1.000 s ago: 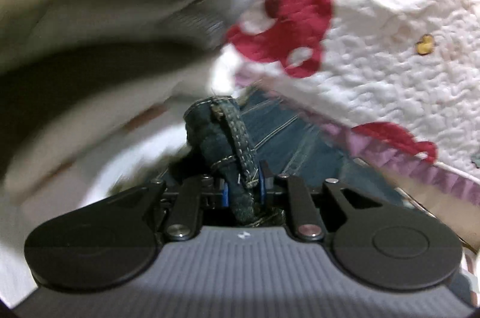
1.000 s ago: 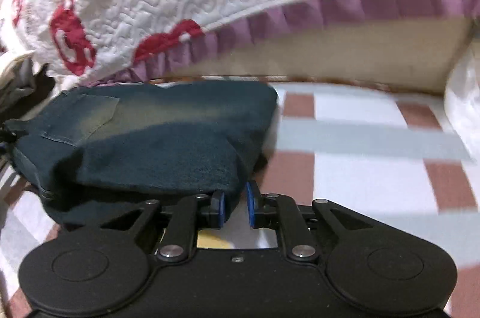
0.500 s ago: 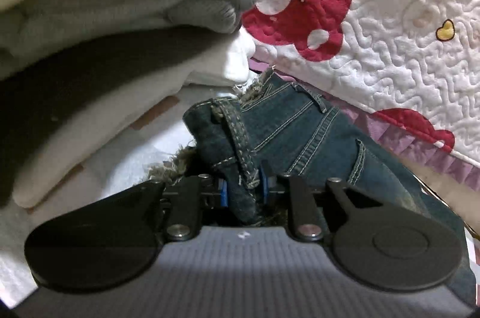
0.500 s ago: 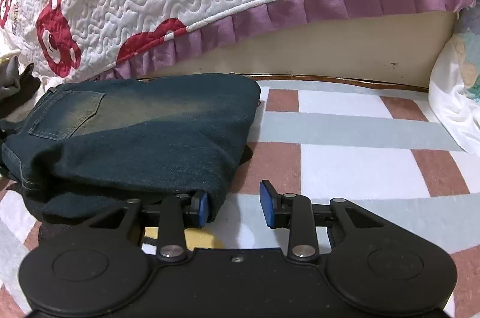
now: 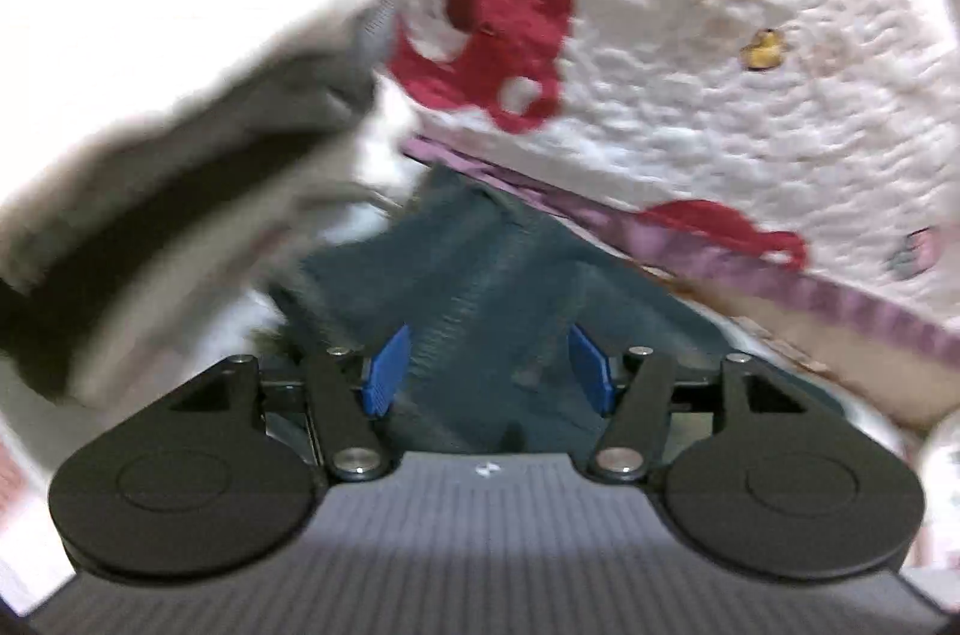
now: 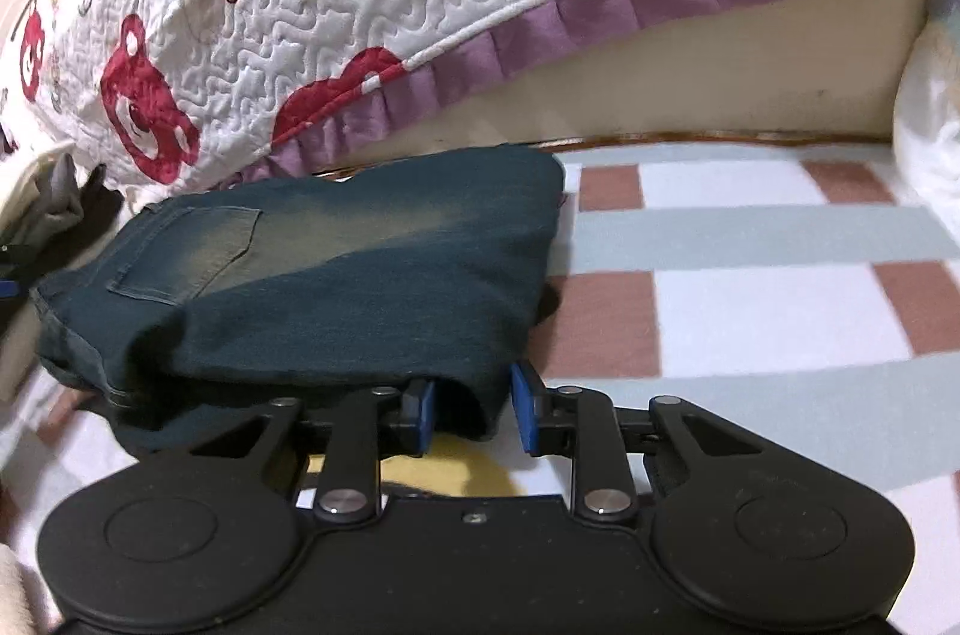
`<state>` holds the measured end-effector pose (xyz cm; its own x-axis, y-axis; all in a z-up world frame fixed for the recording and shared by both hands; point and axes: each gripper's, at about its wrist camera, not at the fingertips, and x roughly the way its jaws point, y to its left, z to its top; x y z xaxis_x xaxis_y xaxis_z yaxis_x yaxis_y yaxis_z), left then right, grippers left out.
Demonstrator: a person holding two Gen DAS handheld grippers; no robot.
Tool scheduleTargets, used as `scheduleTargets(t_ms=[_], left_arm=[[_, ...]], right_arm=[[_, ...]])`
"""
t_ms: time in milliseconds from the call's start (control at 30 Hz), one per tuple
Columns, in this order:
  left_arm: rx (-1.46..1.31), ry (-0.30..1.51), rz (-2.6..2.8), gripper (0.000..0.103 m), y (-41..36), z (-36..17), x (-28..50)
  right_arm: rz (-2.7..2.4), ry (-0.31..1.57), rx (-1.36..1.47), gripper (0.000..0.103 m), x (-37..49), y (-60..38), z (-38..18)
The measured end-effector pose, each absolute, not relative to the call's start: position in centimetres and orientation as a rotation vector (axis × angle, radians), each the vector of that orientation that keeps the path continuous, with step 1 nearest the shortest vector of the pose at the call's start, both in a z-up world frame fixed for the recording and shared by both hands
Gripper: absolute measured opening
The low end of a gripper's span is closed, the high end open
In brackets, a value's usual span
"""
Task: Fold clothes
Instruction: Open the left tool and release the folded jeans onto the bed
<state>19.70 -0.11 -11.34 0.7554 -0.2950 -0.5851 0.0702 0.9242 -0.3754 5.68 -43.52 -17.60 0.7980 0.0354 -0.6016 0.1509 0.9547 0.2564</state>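
Jeans (image 6: pixel 336 275) lie folded on the checked blanket (image 6: pixel 750 311), so lift the left gripper (image 5: pixel 486 365), whose jaws just spread, straight off, while the right gripper (image 6: pixel 471 410), half closing, seems loose around the corner.

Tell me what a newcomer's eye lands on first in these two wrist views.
Probably the folded dark jeans, lying on the checked blanket just ahead of the right gripper, one corner between its parted pads. Next, the white quilt with red bears draped behind. In the blurred left view, a stack of folded clothes looms upper left.
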Motion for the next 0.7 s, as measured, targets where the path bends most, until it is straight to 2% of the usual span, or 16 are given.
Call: scheduleTargets(t_ms=[267,433,500,700], left_arm=[[-0.261,0.858,-0.387,0.058,-6.7,-15.2,20.0],[-0.150,0.866,-0.367,0.058,-8.1,-16.8,19.0],[-0.149,0.858,-0.370,0.058,-8.0,-17.1,18.9],[-0.150,0.824,-0.382,0.059,-7.9,-17.8,18.9]], right_arm=[[-0.077,0.664,0.375,0.033,6.2,-43.9,-18.5],[-0.072,0.668,0.384,0.037,6.1,-44.2,-18.6],[-0.083,0.666,0.401,0.043,6.0,-44.4,-18.9],[-0.090,0.625,0.429,0.053,6.6,-44.1,-19.4]])
